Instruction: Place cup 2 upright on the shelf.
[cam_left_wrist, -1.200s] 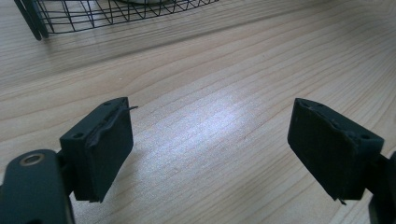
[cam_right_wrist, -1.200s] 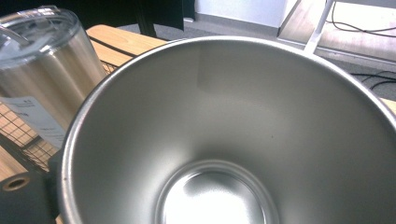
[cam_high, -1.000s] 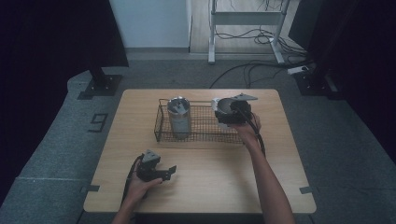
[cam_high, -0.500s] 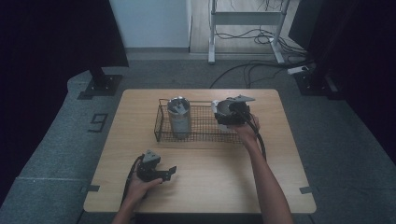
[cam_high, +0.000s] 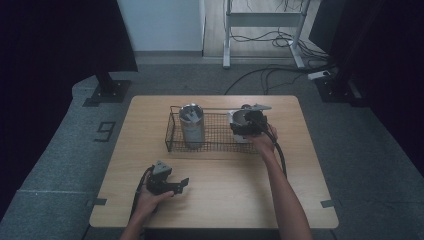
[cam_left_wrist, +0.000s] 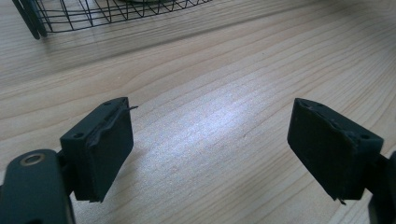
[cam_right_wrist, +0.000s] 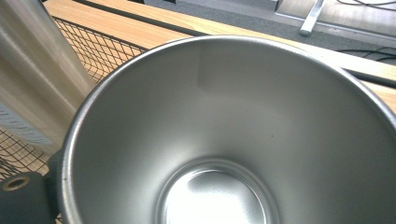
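- Right of centre in the high view, the steel cup sits at the right end of the wire basket, and the right gripper looks clamped on its wall.
- Judged light, rigid and slick: thin, smooth, brushed metal tapering to the base, best pinched at the rim.
- Lower left, the left gripper rests on the wooden table, jaws apart and empty.

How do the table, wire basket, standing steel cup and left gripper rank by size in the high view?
1. Table
2. Wire basket
3. Steel cup and left gripper: about alike; the gripper sits nearer the camera, so no ranking between them.
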